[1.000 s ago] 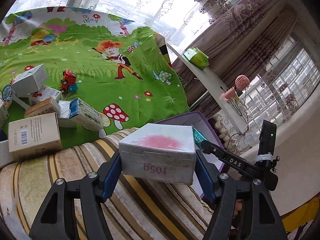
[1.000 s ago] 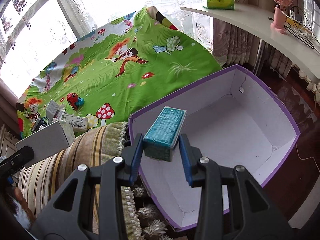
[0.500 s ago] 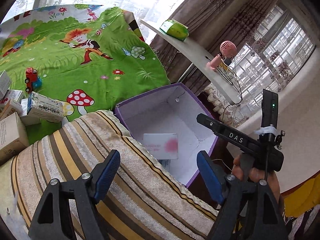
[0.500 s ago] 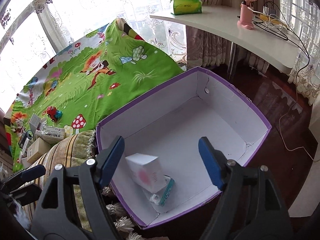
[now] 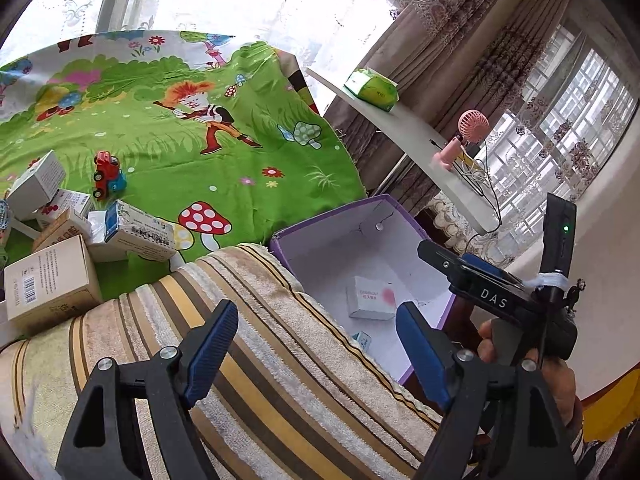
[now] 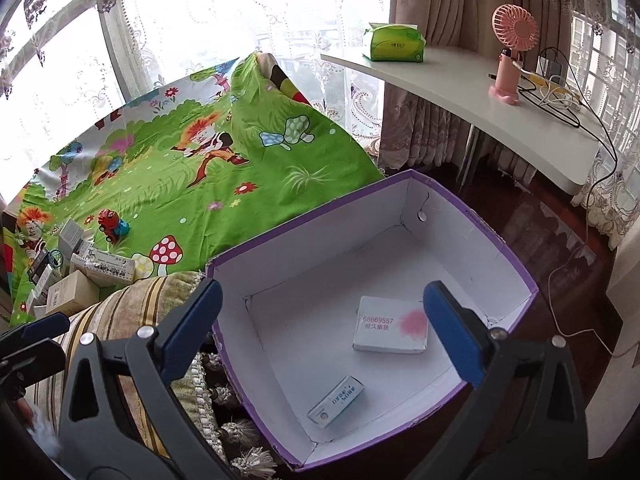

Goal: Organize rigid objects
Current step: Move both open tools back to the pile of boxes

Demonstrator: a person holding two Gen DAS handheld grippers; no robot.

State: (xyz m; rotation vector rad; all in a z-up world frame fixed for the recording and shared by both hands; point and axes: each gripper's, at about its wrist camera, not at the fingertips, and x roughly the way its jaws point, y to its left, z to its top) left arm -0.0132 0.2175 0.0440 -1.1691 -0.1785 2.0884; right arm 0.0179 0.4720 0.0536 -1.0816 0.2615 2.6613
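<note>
A: Right tongs (image 6: 320, 328) — jaws spread wide, just been opening, nothing gripped. They hang over the purple box (image 6: 516, 264).

B: Left tongs (image 5: 316, 354)?

A: Also spread, just opened further, empty, above the striped cushion (image 5: 280, 360) beside the box.

B: Contents of the box?

A: White carton with pink blotch (image 6: 391, 325) flat on the box floor; small teal-edged carton (image 6: 336, 401) nearer the front wall, apart from it.

B: Beyond?

A: More cartons (image 5: 48, 276) heaped on the green cartoon sheet (image 5: 224, 168), red toy truck (image 5: 107, 174) just behind them. White tabletop (image 6: 480, 100) carries a pink fan (image 6: 510, 56) and a green tissue pack (image 6: 394, 43).
</note>
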